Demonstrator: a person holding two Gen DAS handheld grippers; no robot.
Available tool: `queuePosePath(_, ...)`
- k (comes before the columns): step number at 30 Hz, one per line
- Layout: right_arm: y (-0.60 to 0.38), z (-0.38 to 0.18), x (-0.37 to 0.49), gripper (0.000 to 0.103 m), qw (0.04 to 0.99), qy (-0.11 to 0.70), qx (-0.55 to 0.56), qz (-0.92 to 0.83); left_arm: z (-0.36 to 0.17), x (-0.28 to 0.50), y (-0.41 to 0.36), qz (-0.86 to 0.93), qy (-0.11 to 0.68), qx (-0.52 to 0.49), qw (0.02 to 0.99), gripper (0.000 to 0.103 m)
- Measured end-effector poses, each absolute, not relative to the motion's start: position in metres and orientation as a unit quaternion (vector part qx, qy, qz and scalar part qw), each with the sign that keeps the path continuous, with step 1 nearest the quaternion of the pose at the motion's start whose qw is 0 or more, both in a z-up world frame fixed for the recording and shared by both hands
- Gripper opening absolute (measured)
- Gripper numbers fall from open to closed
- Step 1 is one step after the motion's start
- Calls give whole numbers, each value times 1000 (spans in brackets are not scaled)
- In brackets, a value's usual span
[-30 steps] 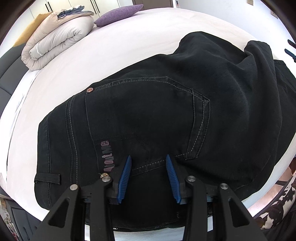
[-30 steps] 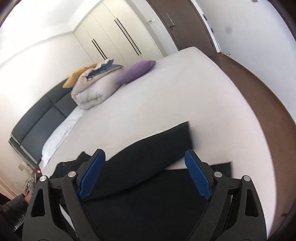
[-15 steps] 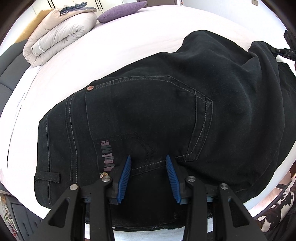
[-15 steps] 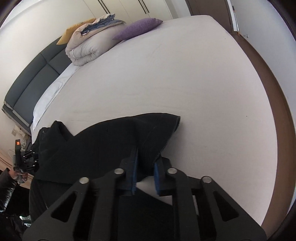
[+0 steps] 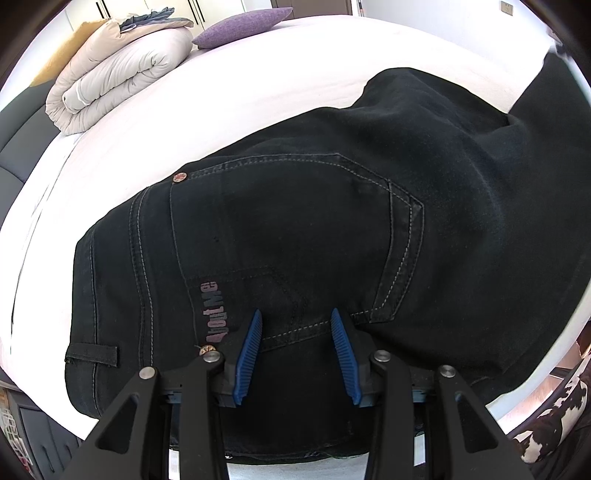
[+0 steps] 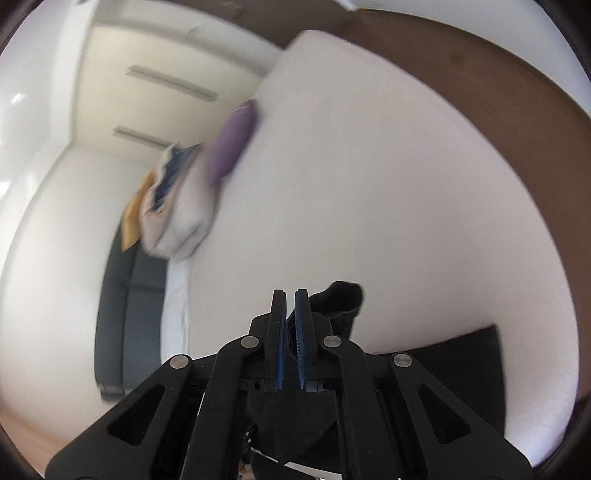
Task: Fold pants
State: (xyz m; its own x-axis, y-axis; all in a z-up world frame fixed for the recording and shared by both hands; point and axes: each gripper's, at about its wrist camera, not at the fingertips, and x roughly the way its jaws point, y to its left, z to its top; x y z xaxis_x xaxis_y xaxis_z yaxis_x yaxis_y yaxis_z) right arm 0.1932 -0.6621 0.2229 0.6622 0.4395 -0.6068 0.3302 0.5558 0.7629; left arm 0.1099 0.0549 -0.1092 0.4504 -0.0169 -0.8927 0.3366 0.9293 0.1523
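White bed [image 6: 369,184], right tool [image 6: 290,295] newly clamped on lifted pants [image 6: 340,299]

Each hand-held gripper, left [image 5: 295,350] and right [image 6: 290,332], has black triangular-cutout linkage arms, silver round pivot screws and blue ribbed finger pads [image 5: 248,354].

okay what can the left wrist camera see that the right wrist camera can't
Only the left wrist view shows the seat of the black pants, with back pocket and "About Me" print, under the left gripper. Only the right wrist view shows the right gripper shut on a pant leg end. Both show the white bed, purple pillow and folded duvet.
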Motion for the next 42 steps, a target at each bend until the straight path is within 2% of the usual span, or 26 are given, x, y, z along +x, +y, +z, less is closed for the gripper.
queuePosePath(3, -689, 210, 169, 6, 806, 395, 436, -55, -108, 106, 54, -104, 509, 154, 840, 43)
queuePosePath(8, -663, 193, 117, 7, 852, 373, 366, 0, -108, 104, 54, -104, 509, 155, 840, 43)
queuePosePath(10, -644, 174, 101, 25, 848, 387, 361, 30, -108, 104, 52, -101, 511, 156, 840, 43)
queuePosePath(12, -611, 155, 77, 72, 833, 388, 390, 59, -109, 104, 50, -96, 511, 155, 840, 43)
queuePosePath(13, -603, 142, 67, 76, 822, 375, 422, 74, -109, 103, 49, -95, 510, 156, 840, 43)
queuePosePath(18, -566, 74, 39, 76, 773, 400, 486, 77, -109, 105, 46, -92, 513, 160, 838, 43)
queuePosePath(20, -596, 52, 32, 75, 772, 406, 485, 69, -109, 105, 45, -93, 513, 159, 838, 43)
queuePosePath(26, -609, 79, 77, 75, 854, 382, 347, 64, -110, 103, 47, -92, 506, 154, 844, 43)
queuePosePath(29, -611, 85, 96, 73, 848, 421, 311, 85, -111, 100, 49, -94, 505, 153, 844, 43)
queuePosePath(31, -614, 77, 112, 57, 834, 442, 313, 104, -111, 100, 50, -94, 504, 153, 845, 43)
queuePosePath(33, -615, 69, 118, 30, 829, 456, 307, 107, -111, 97, 53, -95, 503, 152, 846, 43)
queuePosePath(35, -611, 69, 116, 28, 830, 457, 298, 118, -112, 96, 54, -95, 501, 152, 847, 43)
queuePosePath(36, -608, 71, 111, 19, 828, 462, 293, 125, -112, 95, 55, -96, 501, 152, 847, 43)
queuePosePath(39, -610, 63, 108, 4, 814, 480, 306, 114, -111, 95, 56, -97, 500, 152, 847, 43)
queuePosePath(42, -626, 77, 100, 2, 794, 467, 374, 114, -111, 95, 55, -96, 500, 151, 847, 43)
